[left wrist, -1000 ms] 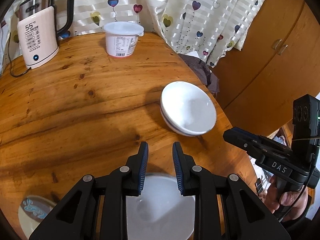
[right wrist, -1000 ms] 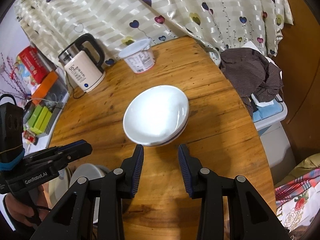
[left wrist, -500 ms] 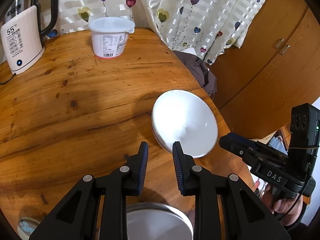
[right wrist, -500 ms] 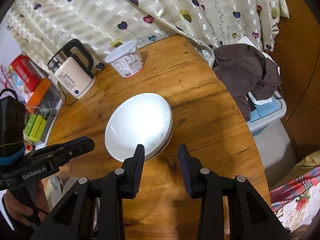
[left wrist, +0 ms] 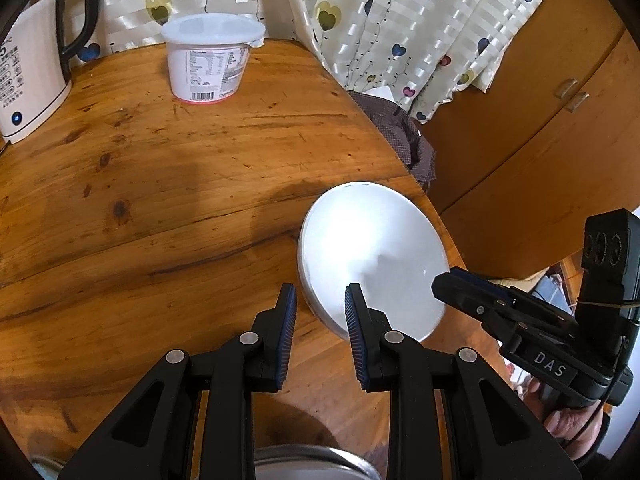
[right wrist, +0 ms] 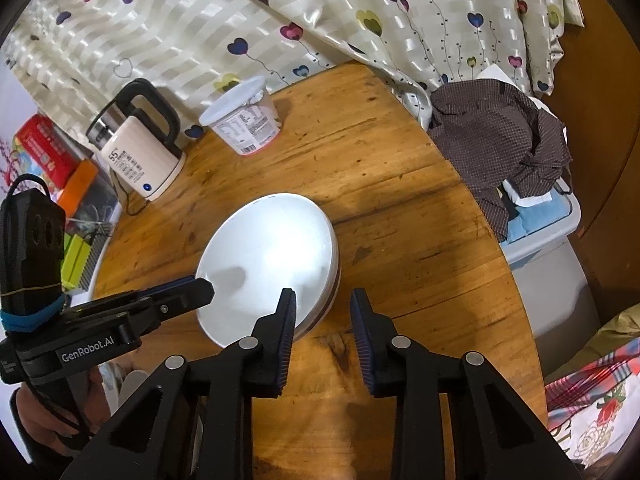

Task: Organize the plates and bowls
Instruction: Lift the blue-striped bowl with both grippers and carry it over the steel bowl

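A stack of white bowls (left wrist: 372,256) sits near the right edge of the round wooden table (left wrist: 160,200); it also shows in the right wrist view (right wrist: 272,256). My left gripper (left wrist: 320,312) is open and empty, its right finger over the stack's near rim. My right gripper (right wrist: 323,312) is open and empty, its left finger at the stack's near right rim. A metal bowl's rim (left wrist: 312,460) shows under the left gripper. Each gripper also shows in the other's view: the right one (left wrist: 444,284) and the left one (right wrist: 204,286).
A white lidded tub (left wrist: 208,60) and an electric kettle (left wrist: 28,76) stand at the table's back. A brown shirt (right wrist: 508,140) lies on a bin beside the table. Curtains hang behind. A wooden cabinet (left wrist: 560,120) stands to the right.
Both grippers have moved closer to the white bowl stack, the left one forward and to the right. The metal bowl has slid lower in the left view. Both stay open.
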